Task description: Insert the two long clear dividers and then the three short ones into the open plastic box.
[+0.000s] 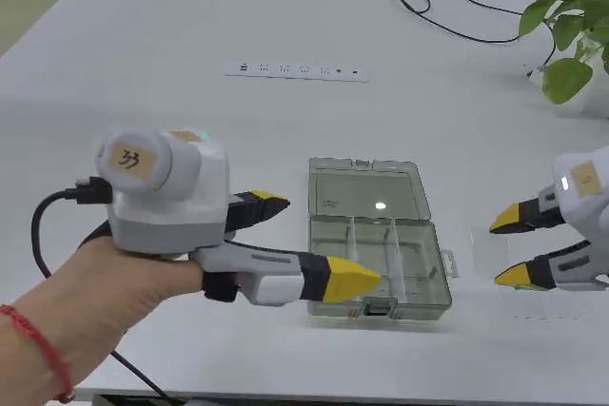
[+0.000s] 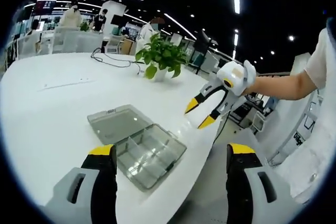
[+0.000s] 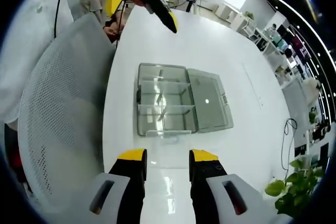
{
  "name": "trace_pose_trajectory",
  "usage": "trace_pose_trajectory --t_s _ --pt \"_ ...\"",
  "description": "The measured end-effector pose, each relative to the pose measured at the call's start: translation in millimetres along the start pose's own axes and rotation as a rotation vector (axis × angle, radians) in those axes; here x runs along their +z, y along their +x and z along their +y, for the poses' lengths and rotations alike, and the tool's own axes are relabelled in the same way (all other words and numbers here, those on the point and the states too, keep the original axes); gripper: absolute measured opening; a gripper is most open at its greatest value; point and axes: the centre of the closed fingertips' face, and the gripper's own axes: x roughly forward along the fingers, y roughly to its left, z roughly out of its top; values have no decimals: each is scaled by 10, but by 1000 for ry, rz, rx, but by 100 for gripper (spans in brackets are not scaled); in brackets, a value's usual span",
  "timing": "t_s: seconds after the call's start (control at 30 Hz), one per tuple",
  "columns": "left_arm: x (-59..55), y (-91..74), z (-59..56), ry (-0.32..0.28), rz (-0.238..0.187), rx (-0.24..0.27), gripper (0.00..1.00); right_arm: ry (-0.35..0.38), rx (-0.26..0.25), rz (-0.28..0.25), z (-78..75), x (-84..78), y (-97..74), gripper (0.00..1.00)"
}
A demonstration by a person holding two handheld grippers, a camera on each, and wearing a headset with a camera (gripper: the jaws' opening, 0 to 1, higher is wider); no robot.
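Two grippers are up over the white table (image 1: 143,35). On the left, the left hand-held gripper (image 1: 314,240) hovers just beside the box, yellow-tipped jaws spread wide, nothing between them. In the centre, the clear rectangular plastic box (image 1: 419,306) sits open near the table's near edge. Its lid (image 1: 366,192) is laid flat on the far side, and clear dividers (image 1: 391,252) stand inside. A small clear strip (image 1: 447,261) lies just beside its right wall. Over on the right, the right hand-held gripper (image 1: 509,247) hangs apart from the box, jaws parted, empty.
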Motion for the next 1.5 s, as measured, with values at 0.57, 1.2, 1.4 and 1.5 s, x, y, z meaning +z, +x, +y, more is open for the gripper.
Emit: trace_pose_trajectory --t_s 0.57,1.2,1.4,1.5 --pt "85 368 -356 -300 -28 -156 50 -70 -51 -84 65 844 -256 33" --pt "63 494 -579 -390 -20 -244 12 -94 -43 -105 210 1110 -362 33" --pt "68 502 -621 -387 -16 -266 4 -99 -43 -97 229 1103 -362 33" --pt "70 506 -631 -389 -17 -271 0 -94 -43 -98 229 1101 -362 33"
